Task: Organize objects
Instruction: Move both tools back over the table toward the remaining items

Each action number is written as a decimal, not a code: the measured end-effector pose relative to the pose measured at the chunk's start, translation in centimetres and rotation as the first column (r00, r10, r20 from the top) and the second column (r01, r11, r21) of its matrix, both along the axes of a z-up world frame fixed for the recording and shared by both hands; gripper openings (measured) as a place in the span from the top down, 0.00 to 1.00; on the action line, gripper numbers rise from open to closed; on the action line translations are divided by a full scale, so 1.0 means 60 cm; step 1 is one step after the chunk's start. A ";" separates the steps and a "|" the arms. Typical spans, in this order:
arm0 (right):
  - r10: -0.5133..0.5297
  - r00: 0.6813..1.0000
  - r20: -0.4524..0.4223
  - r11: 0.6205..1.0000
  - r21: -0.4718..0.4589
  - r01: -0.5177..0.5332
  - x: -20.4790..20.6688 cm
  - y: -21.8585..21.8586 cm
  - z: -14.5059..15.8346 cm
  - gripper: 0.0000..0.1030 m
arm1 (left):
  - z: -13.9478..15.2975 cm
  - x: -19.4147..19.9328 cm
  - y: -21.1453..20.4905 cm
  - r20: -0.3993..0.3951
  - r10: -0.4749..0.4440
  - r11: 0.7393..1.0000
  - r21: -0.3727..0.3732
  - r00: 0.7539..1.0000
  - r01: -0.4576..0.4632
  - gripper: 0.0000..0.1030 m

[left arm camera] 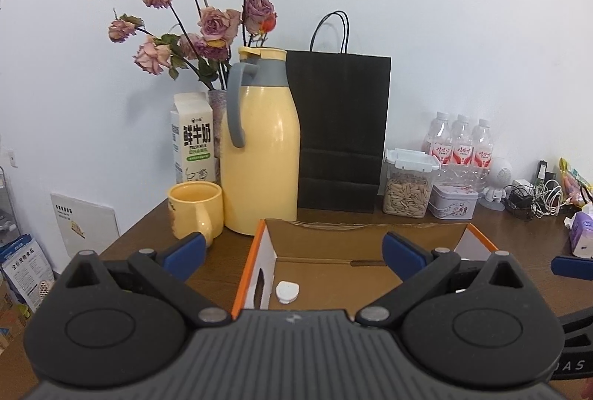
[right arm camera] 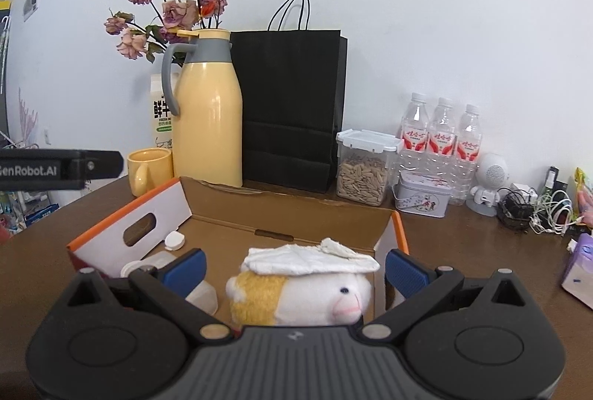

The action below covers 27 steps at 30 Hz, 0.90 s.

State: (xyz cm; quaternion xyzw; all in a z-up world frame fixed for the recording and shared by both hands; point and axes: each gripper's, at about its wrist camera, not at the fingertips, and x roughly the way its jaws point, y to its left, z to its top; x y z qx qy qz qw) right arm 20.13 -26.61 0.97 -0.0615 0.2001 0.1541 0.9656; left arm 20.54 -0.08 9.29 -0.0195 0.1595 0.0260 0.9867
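Note:
An open cardboard box with an orange rim (left arm camera: 244, 274) (right arm camera: 402, 233) sits on the brown table. A small white cap (left arm camera: 287, 290) (right arm camera: 174, 240) lies on its floor. In the right wrist view a white and yellow plush toy (right arm camera: 300, 296) lies in the box with a folded white cloth (right arm camera: 311, 259) on top, beside a translucent plastic container (right arm camera: 202, 296). My right gripper (right arm camera: 295, 272) is open just above the toy, its pads apart from it. My left gripper (left arm camera: 294, 253) is open over the box's left part, with nothing between its pads.
Behind the box stand a yellow mug (left arm camera: 196, 211), a yellow thermos jug (left arm camera: 259, 148), a milk carton (left arm camera: 192, 144), a vase of dried roses (left arm camera: 217, 29) and a black paper bag (left arm camera: 341, 129). At the right are a seed jar (left arm camera: 407, 187), a tin (left arm camera: 452, 202), water bottles (left arm camera: 461, 152), tangled cables (left arm camera: 533, 200) and a tissue pack (right arm camera: 578, 270).

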 end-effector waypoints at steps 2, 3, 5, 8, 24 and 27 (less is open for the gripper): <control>0.001 1.000 -0.004 1.000 -0.003 -0.001 -0.017 -0.006 0.001 0.00 | 0.004 -0.016 0.003 -0.001 0.000 1.000 0.002 1.000 0.000 0.00; 0.003 1.000 -0.007 1.000 -0.004 -0.003 -0.026 -0.008 0.000 0.00 | 0.005 -0.024 0.004 -0.003 -0.002 1.000 0.003 1.000 0.002 0.00; 0.005 1.000 -0.016 1.000 -0.006 -0.005 -0.043 -0.013 -0.003 0.00 | 0.006 -0.040 0.006 -0.011 -0.005 1.000 0.006 1.000 0.005 0.00; 0.003 0.999 -0.033 1.000 -0.010 -0.003 -0.064 -0.022 -0.011 0.00 | 0.004 -0.062 0.011 -0.021 -0.012 1.000 0.005 1.000 0.012 0.00; -0.034 0.980 -0.198 0.998 -0.053 0.024 -0.141 -0.073 -0.115 0.00 | -0.065 -0.142 0.033 -0.134 -0.044 0.998 0.032 0.990 0.048 0.00; -0.044 0.973 -0.226 0.998 -0.048 0.034 -0.143 -0.080 -0.133 0.00 | -0.079 -0.151 0.040 -0.153 -0.039 0.999 0.030 0.987 0.044 0.00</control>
